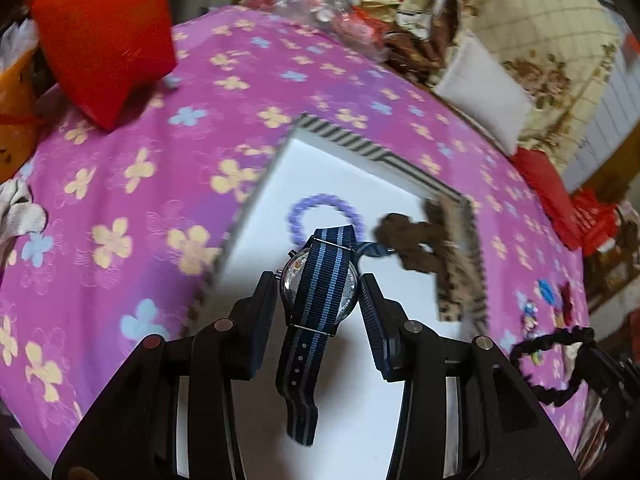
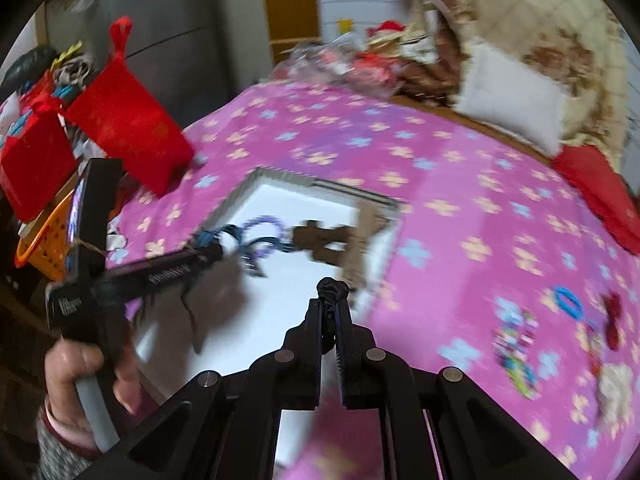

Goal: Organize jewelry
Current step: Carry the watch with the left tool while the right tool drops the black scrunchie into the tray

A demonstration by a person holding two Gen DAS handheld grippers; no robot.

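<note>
My left gripper (image 1: pixel 318 292) is shut on a watch (image 1: pixel 320 284) with a blue striped strap and holds it above the white tray (image 1: pixel 352 168). The strap hangs down between the fingers. A purple bead bracelet (image 1: pixel 298 210) and a brown bow hair clip (image 1: pixel 412 244) lie in the tray. My right gripper (image 2: pixel 330 300) is shut on a black scrunchie (image 2: pixel 331 290), near the tray's right edge (image 2: pixel 386 248). The scrunchie also shows in the left wrist view (image 1: pixel 552 364). The left gripper (image 2: pixel 216 250) shows in the right wrist view, over the tray's left side.
The tray sits on a pink flowered cloth (image 1: pixel 120 200). A red bag (image 1: pixel 104 36) stands at the far left. Small colourful hair pieces (image 2: pixel 568 300) lie on the cloth at the right. Clutter, a white cushion (image 2: pixel 516 100) and red fabric (image 2: pixel 600 192) line the far side.
</note>
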